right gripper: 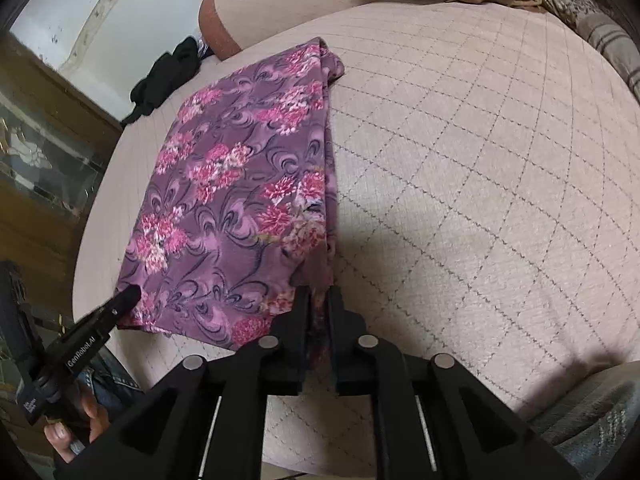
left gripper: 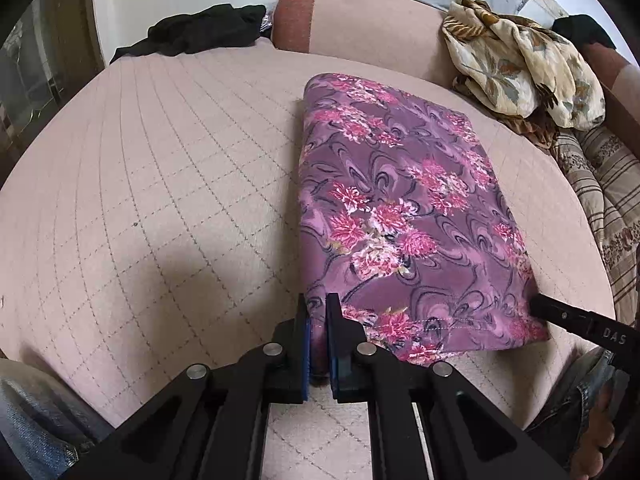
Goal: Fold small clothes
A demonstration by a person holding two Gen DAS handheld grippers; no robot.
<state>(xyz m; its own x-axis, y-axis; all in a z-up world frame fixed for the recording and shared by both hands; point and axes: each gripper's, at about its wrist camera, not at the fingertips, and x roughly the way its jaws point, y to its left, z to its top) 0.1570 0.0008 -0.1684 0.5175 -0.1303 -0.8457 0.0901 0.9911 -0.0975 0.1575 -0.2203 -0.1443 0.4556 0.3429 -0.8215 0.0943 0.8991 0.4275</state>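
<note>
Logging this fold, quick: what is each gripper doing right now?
Left gripper: closed on the near left corner of the purple floral cloth.
Right gripper: closed on its near right corner.

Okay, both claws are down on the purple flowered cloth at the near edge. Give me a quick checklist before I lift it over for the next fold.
1. Left claw shut on the near left corner of the purple floral cloth: ok, fabric sits between the pads.
2. Right claw shut on the near right corner: ok, fabric is bunched between the fingers.
3. Both grips catch every layer: cannot tell, the lower layers are hidden.
4. Cloth lying flat in a narrow strip: ok, apart from slight bunching at the far corner.
5. Landing area beyond the cloth on the quilted surface: ok, the black garment and beige floral garment lie apart from it.
</note>
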